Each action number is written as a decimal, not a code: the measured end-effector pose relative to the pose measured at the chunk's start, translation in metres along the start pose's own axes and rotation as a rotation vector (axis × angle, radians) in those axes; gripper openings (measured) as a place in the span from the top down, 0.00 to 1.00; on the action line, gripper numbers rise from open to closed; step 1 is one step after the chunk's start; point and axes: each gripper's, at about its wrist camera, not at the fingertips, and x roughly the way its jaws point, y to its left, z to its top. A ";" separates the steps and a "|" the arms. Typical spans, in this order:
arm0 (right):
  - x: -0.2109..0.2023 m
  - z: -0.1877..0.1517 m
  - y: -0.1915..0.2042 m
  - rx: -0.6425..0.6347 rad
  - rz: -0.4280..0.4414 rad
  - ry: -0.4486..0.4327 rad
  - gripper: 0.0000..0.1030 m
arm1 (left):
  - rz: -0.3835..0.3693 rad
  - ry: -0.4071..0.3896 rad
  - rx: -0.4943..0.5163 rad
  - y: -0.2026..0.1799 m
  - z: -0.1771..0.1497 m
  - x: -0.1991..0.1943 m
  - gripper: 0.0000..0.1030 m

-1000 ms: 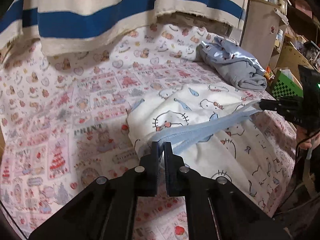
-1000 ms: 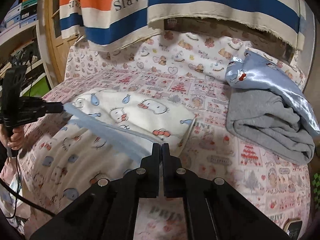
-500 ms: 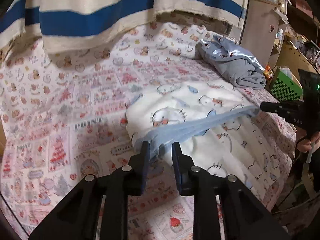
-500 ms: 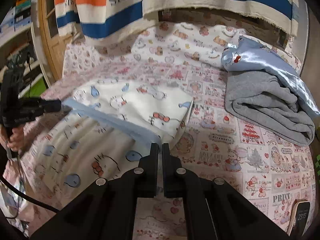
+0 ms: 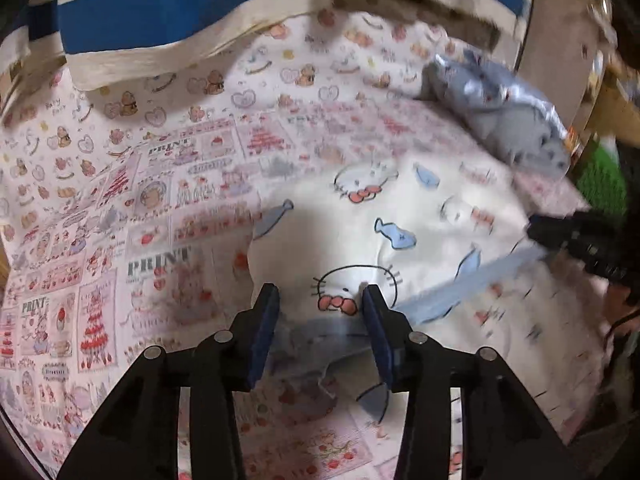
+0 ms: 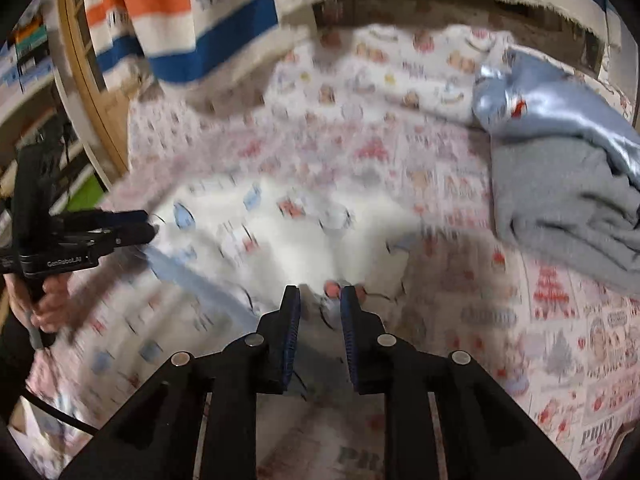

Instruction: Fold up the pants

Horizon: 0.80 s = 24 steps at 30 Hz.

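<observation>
Bed [image 5: 120,208] covered in a pink cartoon-print sheet; striped blue, orange and cream towel [image 6: 224,32] hangs along the back. Grey and satin-blue folded clothes [image 6: 560,184] sit at the bed's far right corner. Wooden door frame [image 6: 92,92] and shelves on the left of the right wrist view. White cat-print pants [image 5: 420,224] lie folded mid-bed, pale blue waistband towards the near edge. Left hand-held gripper [image 5: 320,316] opening, jaws spread, fabric between them but not pinched. Right hand-held gripper [image 6: 320,312] opening too, narrow gap over the pants' edge, no grip. Right wrist view heavily motion-blurred; print details smeared. Bottom fold of the pants is hidden behind the gripper bodies.
</observation>
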 end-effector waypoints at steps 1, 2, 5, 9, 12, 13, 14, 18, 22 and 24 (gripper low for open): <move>0.003 -0.002 -0.002 0.006 0.000 0.008 0.79 | 0.010 -0.016 0.002 -0.001 -0.002 -0.001 0.59; 0.004 -0.003 -0.004 0.017 0.005 0.011 0.79 | 0.026 -0.026 0.000 -0.001 -0.003 -0.003 0.58; -0.007 -0.005 -0.006 0.052 0.031 -0.009 0.79 | 0.056 -0.124 -0.004 -0.006 -0.011 -0.028 0.60; -0.049 -0.019 0.021 -0.040 0.100 -0.105 0.79 | 0.086 -0.246 0.100 -0.035 -0.040 -0.078 0.58; -0.074 -0.037 0.049 -0.149 0.120 -0.159 0.78 | 0.166 -0.315 0.177 -0.065 -0.068 -0.103 0.44; -0.077 -0.043 0.057 -0.166 0.126 -0.170 0.76 | 0.162 -0.327 0.186 -0.074 -0.079 -0.109 0.40; -0.079 -0.047 0.060 -0.165 0.136 -0.174 0.75 | 0.138 -0.327 0.185 -0.080 -0.087 -0.113 0.39; -0.071 -0.057 0.066 -0.117 0.201 -0.150 0.75 | 0.030 -0.248 0.121 -0.086 -0.116 -0.119 0.37; -0.064 -0.062 0.070 -0.140 0.167 -0.156 0.75 | 0.031 -0.203 0.112 -0.092 -0.136 -0.113 0.37; -0.061 -0.061 0.070 -0.129 0.190 -0.152 0.75 | 0.050 -0.206 0.117 -0.096 -0.141 -0.108 0.37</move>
